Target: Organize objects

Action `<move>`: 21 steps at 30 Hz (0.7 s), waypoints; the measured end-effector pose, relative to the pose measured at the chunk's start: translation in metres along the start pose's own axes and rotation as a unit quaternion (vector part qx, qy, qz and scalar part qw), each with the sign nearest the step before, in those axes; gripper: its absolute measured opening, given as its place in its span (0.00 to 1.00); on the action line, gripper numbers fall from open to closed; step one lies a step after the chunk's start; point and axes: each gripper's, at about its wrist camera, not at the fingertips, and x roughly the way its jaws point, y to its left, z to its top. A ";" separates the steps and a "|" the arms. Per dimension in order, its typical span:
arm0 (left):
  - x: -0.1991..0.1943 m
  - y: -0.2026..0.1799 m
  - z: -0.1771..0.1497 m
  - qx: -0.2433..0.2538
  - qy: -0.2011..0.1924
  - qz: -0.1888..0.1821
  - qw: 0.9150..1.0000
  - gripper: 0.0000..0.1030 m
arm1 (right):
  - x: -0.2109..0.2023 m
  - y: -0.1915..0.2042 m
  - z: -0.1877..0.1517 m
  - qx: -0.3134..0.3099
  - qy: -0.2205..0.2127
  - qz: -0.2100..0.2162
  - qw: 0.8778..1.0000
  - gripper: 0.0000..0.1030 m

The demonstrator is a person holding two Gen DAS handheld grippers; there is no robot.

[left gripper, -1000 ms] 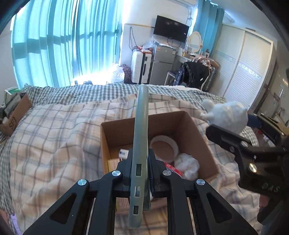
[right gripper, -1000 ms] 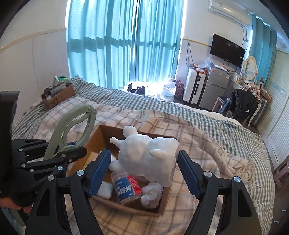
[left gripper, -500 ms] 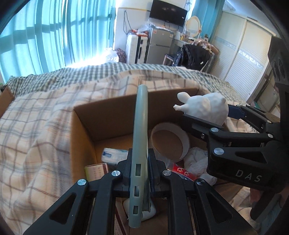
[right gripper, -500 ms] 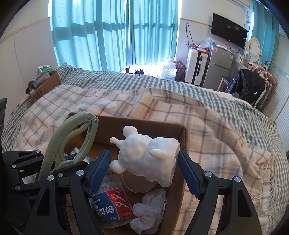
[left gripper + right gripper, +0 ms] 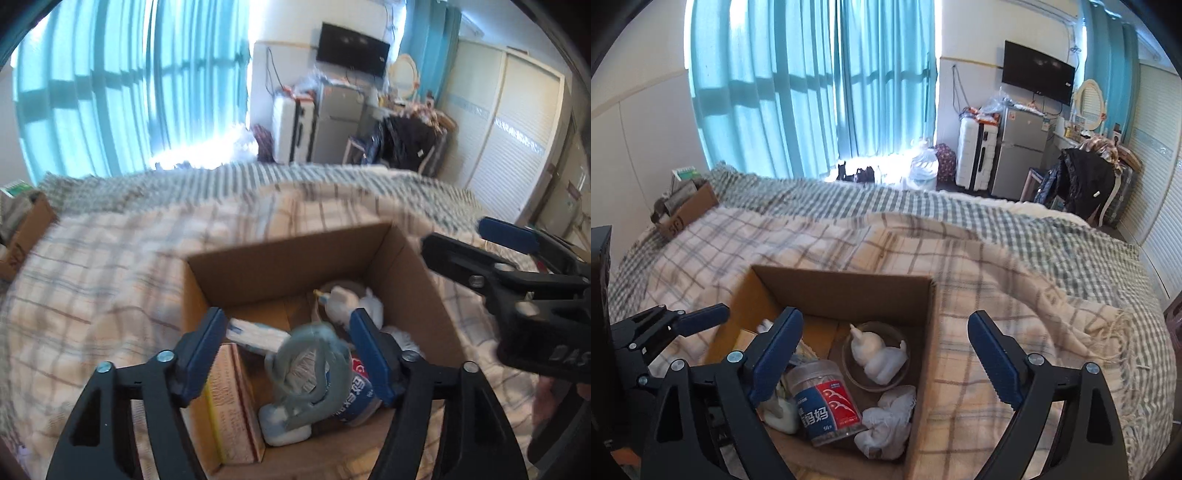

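A small brown box point(image 5: 687, 212) is sitting far off on the left side of the bed, near the wall. The checked blanket point(image 5: 1015, 280) is covering the bed all around.

The left gripper point(image 5: 288, 354) is hanging over the big cardboard box point(image 5: 834, 284), and its jaws are standing wide apart with nothing between them. In the left wrist view, a yellow and red packet point(image 5: 231, 398) is lying by the left wall of the big box. Just to its right, the grey-green clip point(image 5: 308, 373) is lying inside the big box, on top of the other things, and it looks blurry. A white packet point(image 5: 258, 332) is lying behind the clip.

In the right wrist view, a clear jar with a red and blue label point(image 5: 825, 402) is lying on its side near the middle of the big box. To the right of the jar, the white toy animal point(image 5: 877, 356) is sitting inside a round tape roll point(image 5: 849, 363). A crumpled white tissue point(image 5: 886, 421) is lying in front of the roll, touching the jar.

The right gripper point(image 5: 884, 360) is hanging over the right part of the big box. Its jaws are spread wide too, and they are holding nothing.

Far behind the bed, blue curtains point(image 5: 812, 85) are hanging at the window, and a white suitcase point(image 5: 975, 153) is standing beside a grey fridge point(image 5: 1019, 151).
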 end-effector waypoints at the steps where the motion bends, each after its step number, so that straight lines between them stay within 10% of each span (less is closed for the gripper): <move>1: -0.014 -0.001 0.004 0.001 -0.008 0.010 1.000 0.77 | -0.013 0.000 0.003 0.002 -0.009 0.002 1.000 0.88; 9: -0.126 -0.007 0.022 0.009 -0.106 0.041 0.994 1.00 | -0.143 0.005 0.017 -0.005 -0.102 -0.019 0.995 1.00; 21: -0.250 -0.011 -0.017 -0.019 -0.253 0.045 0.966 1.00 | -0.266 0.026 -0.035 -0.036 -0.196 -0.066 0.978 1.00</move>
